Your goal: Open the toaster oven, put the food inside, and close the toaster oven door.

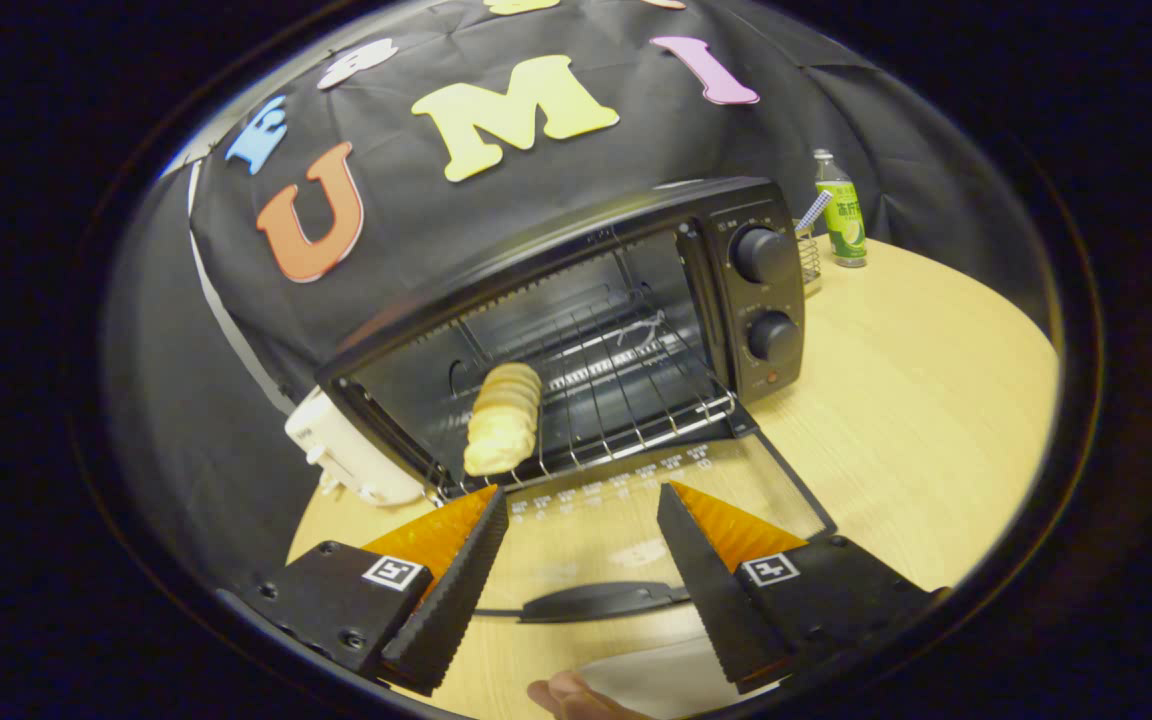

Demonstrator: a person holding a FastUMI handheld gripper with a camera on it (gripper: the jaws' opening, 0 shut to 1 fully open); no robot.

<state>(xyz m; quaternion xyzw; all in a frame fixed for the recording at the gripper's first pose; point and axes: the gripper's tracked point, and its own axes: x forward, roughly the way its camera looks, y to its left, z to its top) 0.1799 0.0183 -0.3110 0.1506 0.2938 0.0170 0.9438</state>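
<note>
We are seeing a white appliance (351, 455) sitting on the counter (896, 400) at about nine o'clock from the toaster oven (576, 340), tucked against its left side. The toaster oven is standing with its glass door (636, 500) lying folded down flat toward us, handle (601, 602) nearest. The food (503, 418), a pale golden ridged pastry shaped like a small loaf, is resting on the wire rack (626, 390) inside, at the rack's front left part, leaning slightly upward. We are holding the tongs (581, 505) spread wide apart and gripping nothing, hovering above the lowered door; the food is lying at about eleven o'clock from them, just beyond the left fingertip. At three o'clock of the oven cavity two round knobs (764, 295) are sitting one above the other on the control panel. Farther on, at about one o'clock from the oven, a green-labelled bottle (839, 210) is standing upright beside a small wire basket (808, 255). A fingertip (576, 695) is showing below the tongs.
</note>
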